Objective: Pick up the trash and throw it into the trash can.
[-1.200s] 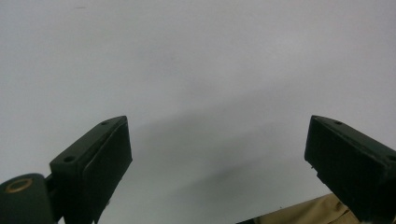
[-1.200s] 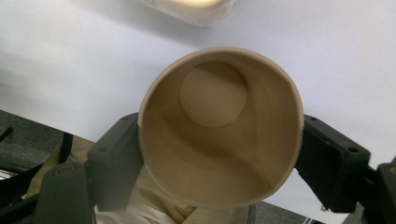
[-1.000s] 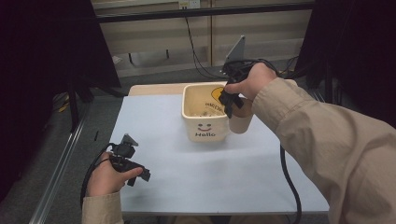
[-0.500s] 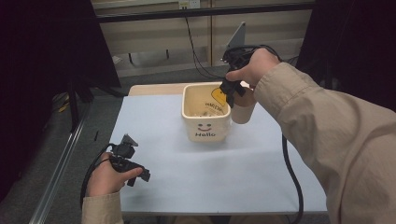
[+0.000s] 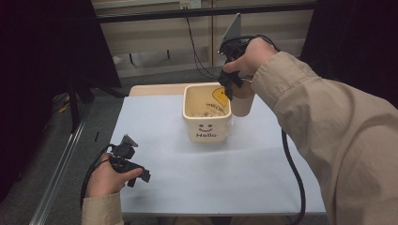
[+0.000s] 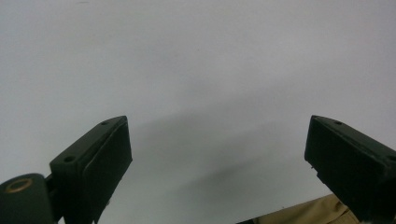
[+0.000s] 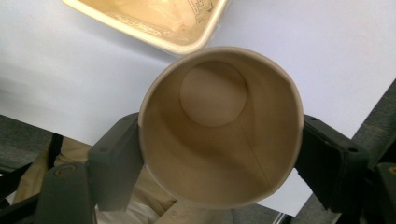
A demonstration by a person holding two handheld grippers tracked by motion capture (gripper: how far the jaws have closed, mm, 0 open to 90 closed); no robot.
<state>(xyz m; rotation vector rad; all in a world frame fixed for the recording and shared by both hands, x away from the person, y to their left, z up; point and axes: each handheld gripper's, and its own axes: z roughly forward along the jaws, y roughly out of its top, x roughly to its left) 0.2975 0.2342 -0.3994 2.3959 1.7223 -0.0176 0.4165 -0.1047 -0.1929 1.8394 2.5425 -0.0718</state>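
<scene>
Paper cup [image 7: 219,126], empty and upright, sits clamped between the right tool's [image 5: 233,86] jaws, lifted just at three o'clock of the cream "Hello" bin [image 5: 207,114], probably so it clears the rim. Right arm reaches forward, wrist raised. Left tool [image 5: 130,163] rests spread open at seven o'clock on the worktop [image 5: 187,173].

A pale blue tabletop [image 5: 187,187] spans the middle. At 12 o'clock, a cable [image 5: 193,47] hangs down a beige wall [image 5: 150,42]. At 9, a metal rail [image 5: 61,168] runs along the grey floor [image 5: 94,122].
</scene>
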